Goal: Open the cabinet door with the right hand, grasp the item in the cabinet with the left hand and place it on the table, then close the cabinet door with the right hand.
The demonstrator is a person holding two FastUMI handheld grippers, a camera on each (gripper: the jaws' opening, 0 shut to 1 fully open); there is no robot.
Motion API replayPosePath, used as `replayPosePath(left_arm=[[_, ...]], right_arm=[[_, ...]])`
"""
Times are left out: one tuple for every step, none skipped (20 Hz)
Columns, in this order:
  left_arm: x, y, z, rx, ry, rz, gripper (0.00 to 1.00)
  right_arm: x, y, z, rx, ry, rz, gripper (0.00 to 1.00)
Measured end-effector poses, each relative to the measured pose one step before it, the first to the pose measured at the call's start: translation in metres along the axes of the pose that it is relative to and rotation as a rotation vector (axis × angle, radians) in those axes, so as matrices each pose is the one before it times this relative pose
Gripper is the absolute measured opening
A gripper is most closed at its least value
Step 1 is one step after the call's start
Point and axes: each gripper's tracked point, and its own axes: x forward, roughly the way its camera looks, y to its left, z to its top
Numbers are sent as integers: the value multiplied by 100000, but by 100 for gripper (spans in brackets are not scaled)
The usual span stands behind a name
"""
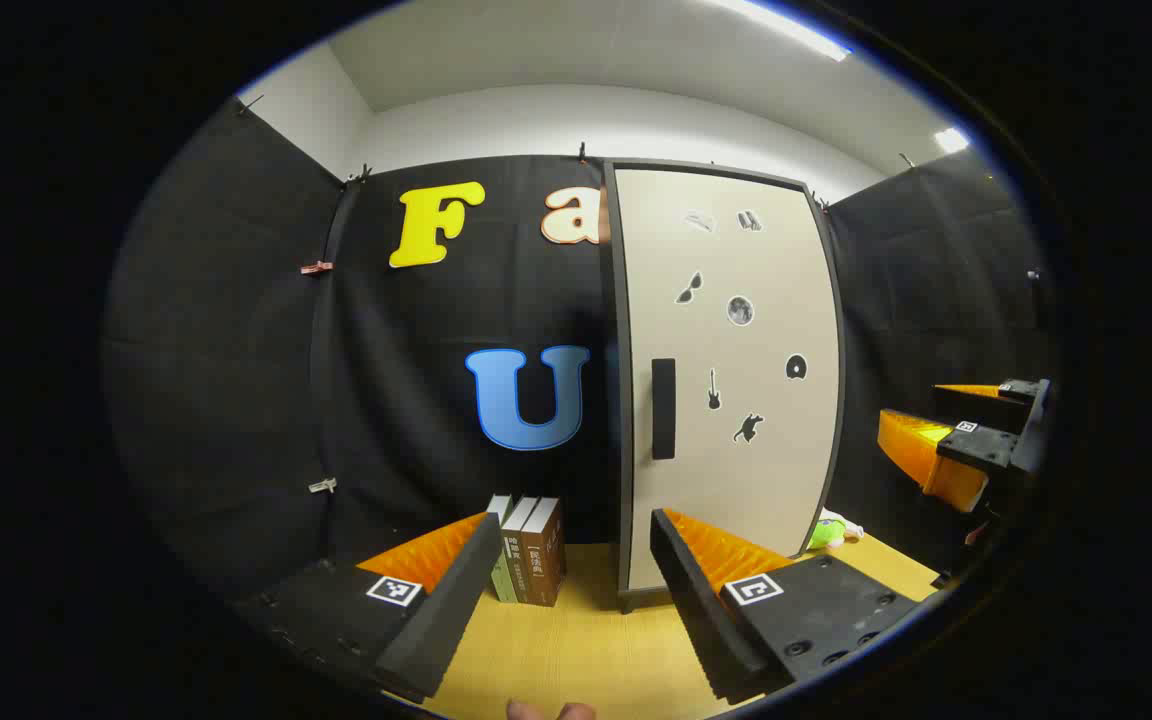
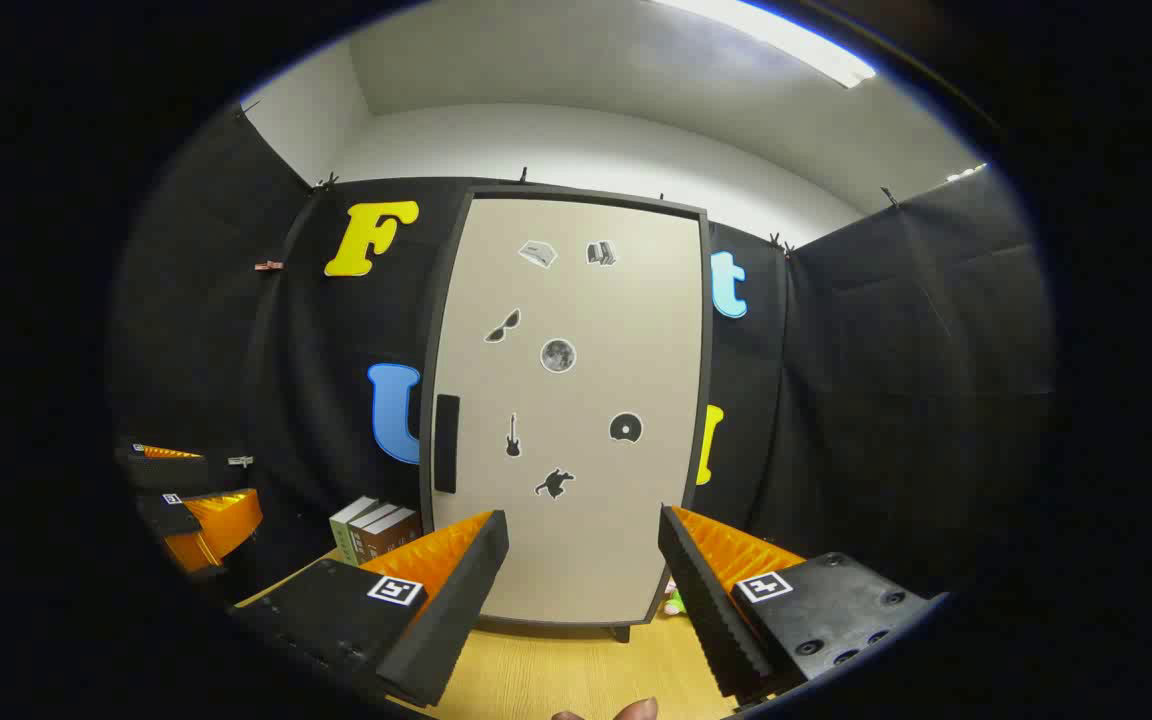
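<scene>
Both grippers spread, empty | cabinet (image 2: 566, 410) door closed | books (image 1: 531, 550) on wooden table (image 1: 576, 650)

Left gripper (image 1: 576, 600), right gripper (image 2: 581, 600) — agape, seemingly level.

Lighting even and bright, both views sharp at centre.
Ceiling strip lights (image 1: 786, 25) (image 2: 786, 45) blow out to white glare; cabinet door (image 1: 726, 370) (image 2: 566, 400) evenly lit, black cloth walls dim. Fisheye bows straight edges near the rim. Soft shadow on bench (image 1: 576, 650) beneath cabinet.
</scene>
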Motion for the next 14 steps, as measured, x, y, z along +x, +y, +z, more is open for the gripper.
replayPosePath(left_arm=[[103,-202,143,595,-371,-563,94],[66,-166,64,200,-311,-782,94],[90,-286,130,10,-218,-878,94],[4,-218,50,143,-325,-565,94],[71,-200,69,68,-54,-525,94],[44,-190,-71,-37,95,-691,94],[91,-232,36,-197,-31,-660,94],[-10,-165,-78,-277,31,-624,94],[32,-83,5,-156,185,-405,94],[10,-24,-122,54,231,-463,94],[26,-46,50,185,-79,-389,94],[48,63,-3,126,-207,-237,94],[10,54,-17,-130,-106,-195,94],[20,140,-98,-325,63,-92,94]], right_arm=[[-150,54,-67,-447,-95,-295,98],[-60,-36,-52,-351,145,-92,98],[-42,-133,-96,-163,387,-115,98],[-50,-78,41,101,23,-243,98],[-69,-24,46,100,130,-192,98],[-17,-27,-19,47,98,-87,98],[-33,-70,3,-74,-2,-297,98],[8,-83,-23,-127,237,-294,98],[-32,-27,-40,-18,176,-172,97],[-54,-1,7,108,-52,-280,98],[-48,-55,99,110,-163,-358,98],[-40,-1,80,84,-291,-229,98],[-25,26,-9,-178,-24,-213,98],[35,148,-69,-290,35,-59,98]])
